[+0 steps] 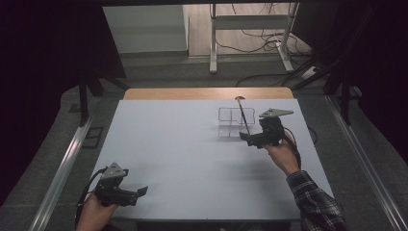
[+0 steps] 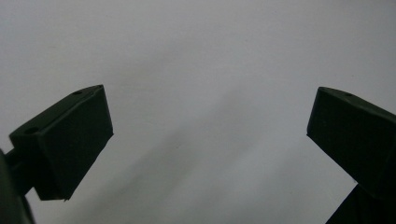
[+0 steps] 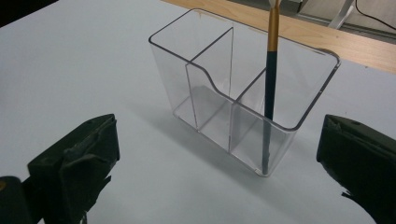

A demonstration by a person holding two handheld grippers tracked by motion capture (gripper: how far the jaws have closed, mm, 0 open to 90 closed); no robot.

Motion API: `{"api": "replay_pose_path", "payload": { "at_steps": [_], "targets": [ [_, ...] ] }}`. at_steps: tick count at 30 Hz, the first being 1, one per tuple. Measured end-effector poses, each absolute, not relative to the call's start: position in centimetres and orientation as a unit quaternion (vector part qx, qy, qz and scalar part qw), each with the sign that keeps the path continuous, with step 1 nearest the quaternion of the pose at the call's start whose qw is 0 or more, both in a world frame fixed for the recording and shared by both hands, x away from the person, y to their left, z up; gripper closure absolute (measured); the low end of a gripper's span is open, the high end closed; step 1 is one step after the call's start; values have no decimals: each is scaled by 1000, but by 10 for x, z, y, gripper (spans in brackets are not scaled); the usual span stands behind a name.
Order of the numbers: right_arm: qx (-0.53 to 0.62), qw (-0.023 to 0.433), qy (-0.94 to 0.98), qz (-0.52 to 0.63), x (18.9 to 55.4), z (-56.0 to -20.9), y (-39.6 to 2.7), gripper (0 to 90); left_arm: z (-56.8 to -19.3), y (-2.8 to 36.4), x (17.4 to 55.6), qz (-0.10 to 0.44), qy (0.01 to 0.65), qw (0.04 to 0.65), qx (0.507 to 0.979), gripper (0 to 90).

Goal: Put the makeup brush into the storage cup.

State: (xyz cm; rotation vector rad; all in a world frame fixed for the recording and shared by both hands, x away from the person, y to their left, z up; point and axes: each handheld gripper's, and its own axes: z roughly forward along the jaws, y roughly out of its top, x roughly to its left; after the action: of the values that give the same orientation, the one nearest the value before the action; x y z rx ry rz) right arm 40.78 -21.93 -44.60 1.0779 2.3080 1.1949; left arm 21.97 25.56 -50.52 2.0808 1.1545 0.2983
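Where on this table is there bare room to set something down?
The table is bare from its left edge across to the clear organizer, and along the near edge between the left gripper and right gripper. Only the far right corner is crowded, with the organizer and its brush.

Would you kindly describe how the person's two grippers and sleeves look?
Both the left gripper and right gripper are black, blocky and two-jawed, each topped by a grey three-cornered plate and trailing a black cable. A dark plaid sleeve covers the right forearm.
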Motion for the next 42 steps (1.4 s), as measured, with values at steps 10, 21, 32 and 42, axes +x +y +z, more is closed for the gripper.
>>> {"api": "replay_pose_path", "payload": {
  "at_steps": [10, 21, 32, 42],
  "targets": [
    [373, 161, 814, 415, 403, -447, -219, 0, -505, 256, 219, 118, 448, 364, 808, 8],
    [367, 158, 820, 410, 397, -449, -220, 0, -504, 256, 219, 119, 448, 364, 808, 8],
    [362, 152, 828, 401, 389, -452, -218, 0, -505, 255, 219, 119, 447, 363, 809, 8],
    [358, 152, 830, 399, 381, -451, -221, 0, -504, 256, 219, 121, 447, 364, 808, 8]
  ]
}}
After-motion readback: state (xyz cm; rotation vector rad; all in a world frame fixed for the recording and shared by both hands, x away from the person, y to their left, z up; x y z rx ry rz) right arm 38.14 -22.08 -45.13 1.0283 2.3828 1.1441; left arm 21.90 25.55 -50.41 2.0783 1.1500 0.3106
